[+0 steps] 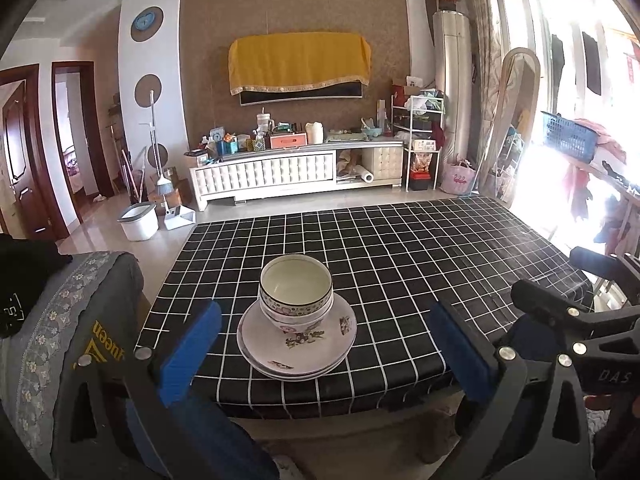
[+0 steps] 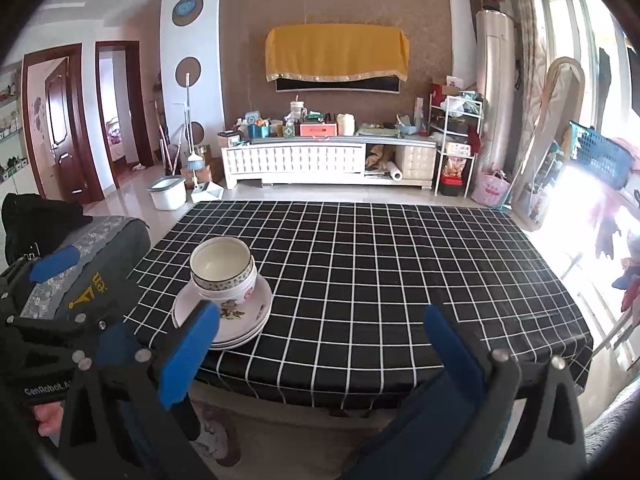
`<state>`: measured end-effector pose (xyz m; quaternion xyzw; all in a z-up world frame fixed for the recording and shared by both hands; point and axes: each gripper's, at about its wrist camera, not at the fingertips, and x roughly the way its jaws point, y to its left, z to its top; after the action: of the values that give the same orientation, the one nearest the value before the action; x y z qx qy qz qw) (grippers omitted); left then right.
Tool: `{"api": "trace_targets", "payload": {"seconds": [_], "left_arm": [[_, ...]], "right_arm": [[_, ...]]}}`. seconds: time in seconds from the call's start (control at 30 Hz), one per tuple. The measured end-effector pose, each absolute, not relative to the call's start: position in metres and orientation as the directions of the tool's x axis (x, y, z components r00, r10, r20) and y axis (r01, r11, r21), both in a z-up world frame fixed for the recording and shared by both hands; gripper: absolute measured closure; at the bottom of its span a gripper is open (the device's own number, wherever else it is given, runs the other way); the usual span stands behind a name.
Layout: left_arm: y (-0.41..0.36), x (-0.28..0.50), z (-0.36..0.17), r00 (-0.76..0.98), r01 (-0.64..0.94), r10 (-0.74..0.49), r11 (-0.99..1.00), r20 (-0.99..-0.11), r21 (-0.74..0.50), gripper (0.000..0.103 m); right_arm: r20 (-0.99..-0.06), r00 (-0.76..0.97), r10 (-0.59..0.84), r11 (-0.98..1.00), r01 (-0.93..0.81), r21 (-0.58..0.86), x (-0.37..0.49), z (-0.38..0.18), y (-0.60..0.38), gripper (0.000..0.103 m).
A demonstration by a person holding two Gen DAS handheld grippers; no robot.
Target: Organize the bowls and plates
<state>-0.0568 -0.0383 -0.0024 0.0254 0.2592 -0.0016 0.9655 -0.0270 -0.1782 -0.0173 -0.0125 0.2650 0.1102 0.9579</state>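
Black tablecloth with white grid lines (image 1: 400, 248). White floral-printed plates (image 1: 296, 344). Cream bowl with speckled rim band (image 1: 296, 284). Blue-padded gripper fingers (image 1: 188, 356).

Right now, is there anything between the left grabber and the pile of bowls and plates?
No. In the left wrist view, only bare checked tablecloth lies between the open left gripper and the stack of bowls and plates.

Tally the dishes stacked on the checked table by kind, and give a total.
Bowls: 2, nested one in the other
Plates: 3, stacked under the bowls, judging by the rims
Total: 5 dishes
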Motion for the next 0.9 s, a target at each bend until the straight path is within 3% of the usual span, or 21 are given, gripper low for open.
{"api": "trace_targets", "payload": {"seconds": [0.9], "left_arm": [[-0.0375,-0.0612,-0.0048,0.865,0.015,0.011,0.999,-0.501,0.047,0.000]], "right_arm": [[-0.517,0.829,0.211,0.973,-0.227,0.034,-0.0293,-0.0215,-0.1773,0.000]]}}
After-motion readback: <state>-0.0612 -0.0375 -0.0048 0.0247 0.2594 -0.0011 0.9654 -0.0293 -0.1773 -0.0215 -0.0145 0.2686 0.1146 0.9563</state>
